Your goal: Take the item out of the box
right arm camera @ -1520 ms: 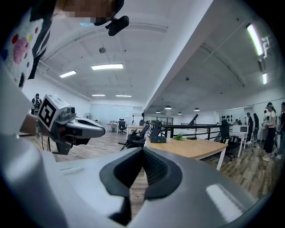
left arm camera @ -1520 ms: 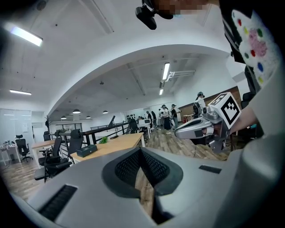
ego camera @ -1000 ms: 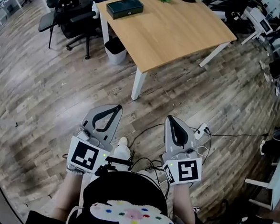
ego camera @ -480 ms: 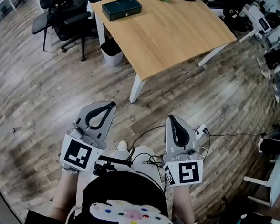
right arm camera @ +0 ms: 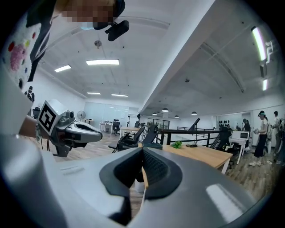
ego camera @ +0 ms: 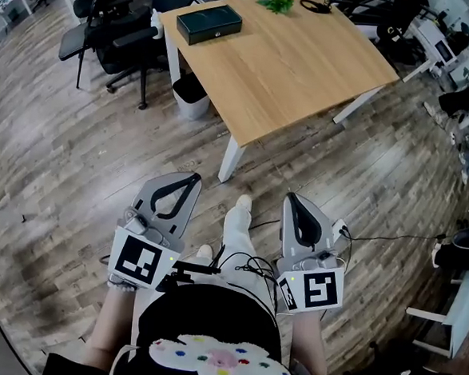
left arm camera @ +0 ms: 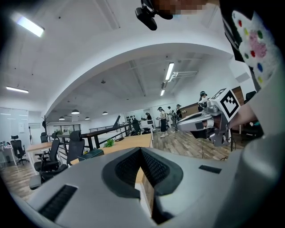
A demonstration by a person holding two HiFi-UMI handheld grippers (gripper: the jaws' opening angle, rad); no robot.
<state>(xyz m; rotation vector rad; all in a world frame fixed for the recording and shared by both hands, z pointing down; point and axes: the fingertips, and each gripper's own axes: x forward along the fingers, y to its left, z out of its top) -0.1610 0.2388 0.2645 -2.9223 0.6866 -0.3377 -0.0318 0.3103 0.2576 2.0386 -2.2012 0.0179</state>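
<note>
We stand on the wood floor (ego camera: 76, 156), well short of the table (ego camera: 306, 75), with both grippers held level. The left gripper (ego camera: 192, 177) and the right gripper (ego camera: 291, 198) each have their jaws pressed together on nothing. The dark green box (ego camera: 209, 24) sits shut near the table's far left corner, its item hidden inside. The box looks rigid and smooth-sided, so we judge the lid's front edge the place to take hold, with one gripper steadying the base. How heavy or fragile the item is, we cannot tell.
</note>
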